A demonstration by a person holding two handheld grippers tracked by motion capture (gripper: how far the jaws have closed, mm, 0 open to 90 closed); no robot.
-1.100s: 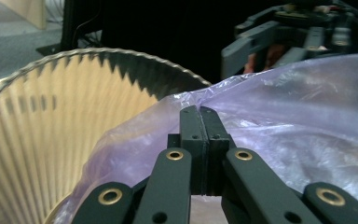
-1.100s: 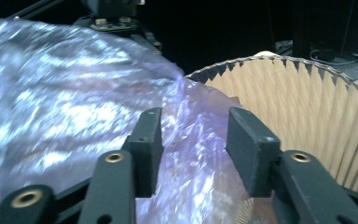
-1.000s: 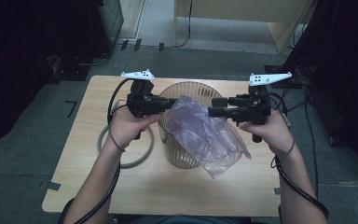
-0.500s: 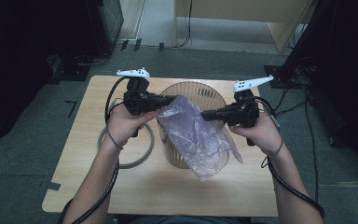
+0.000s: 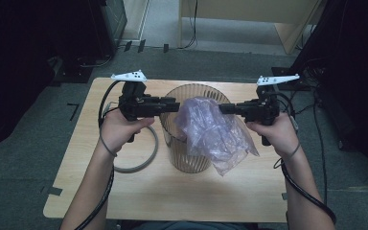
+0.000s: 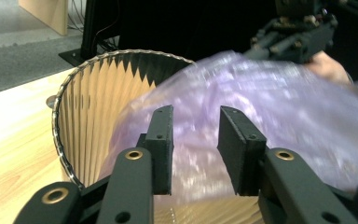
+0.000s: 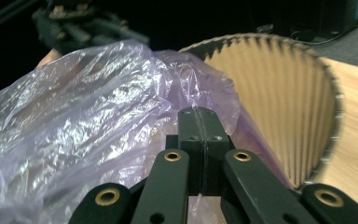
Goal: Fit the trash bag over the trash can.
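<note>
A thin purple plastic bag (image 5: 211, 129) hangs crumpled over the right side of a ribbed translucent bin (image 5: 187, 158) that stands mid-table. My right gripper (image 5: 222, 109) is shut on the bag's upper edge; in the right gripper view its jaws (image 7: 200, 114) press together with the bag (image 7: 84, 107) bunched around them. My left gripper (image 5: 176, 105) hovers over the bin's left rim. Its jaws (image 6: 196, 116) have just been opening, and they stand apart with the bag (image 6: 284, 107) beyond them, not pinched. The bin's rim (image 6: 88, 102) curves to the left.
The bin stands on a light wooden table (image 5: 124, 191). A grey ring (image 5: 141, 160) lies flat left of the bin, under my left wrist. Dark equipment and cables crowd the floor around the table. Cables trail from both grippers.
The left gripper's jaws have opened and the bag's left side has slipped free of them. The bag now hangs from the right gripper alone, which drew back slightly to the right.
</note>
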